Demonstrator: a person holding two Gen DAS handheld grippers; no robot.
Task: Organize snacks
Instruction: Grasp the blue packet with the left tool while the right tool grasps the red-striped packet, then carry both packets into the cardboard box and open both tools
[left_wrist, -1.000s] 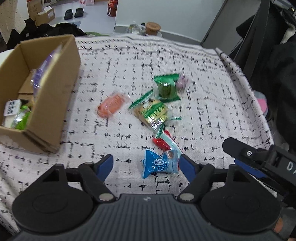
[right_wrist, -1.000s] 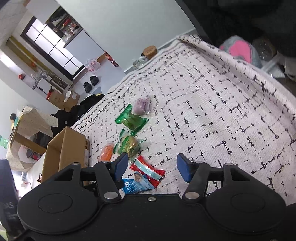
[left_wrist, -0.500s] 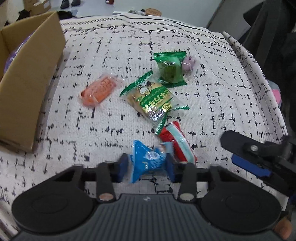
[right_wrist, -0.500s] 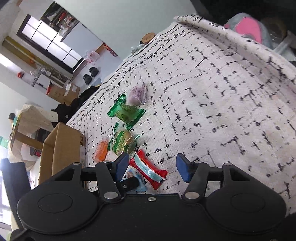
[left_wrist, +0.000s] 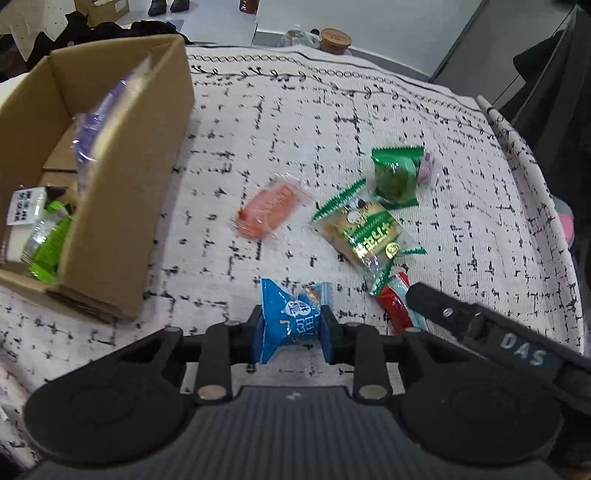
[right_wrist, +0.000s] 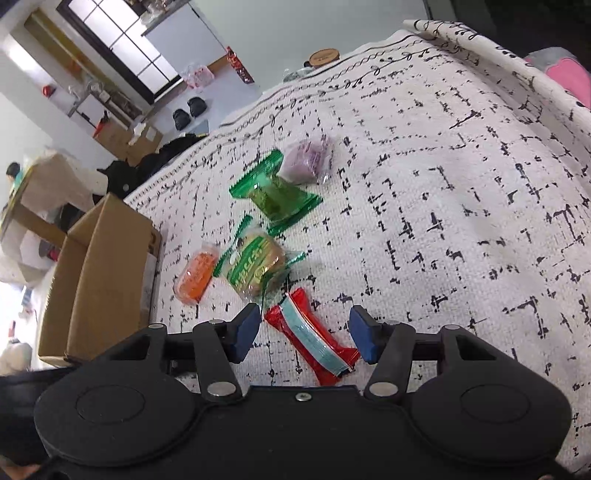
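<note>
Two tools: the left tool (left_wrist: 291, 328) clenches a crinkled blue foil snack packet (left_wrist: 290, 323); the right tool (right_wrist: 304, 334) gapes around a red-and-teal wrapper (right_wrist: 314, 341), cardboard box (right_wrist: 96, 273) at nine o'clock.

Six loose snack packets (left_wrist: 373, 232), one box (left_wrist: 122, 206), perhaps three packets inside.

A white cloth (right_wrist: 461, 155) with black dashes covers the worktop. Beyond its far edge stands a wooden-lidded jar (left_wrist: 334, 38). A pair of black shoes (right_wrist: 189, 110) lies on the floor near cardboard cartons (right_wrist: 127, 138) and a dark-framed window (right_wrist: 122, 48).
</note>
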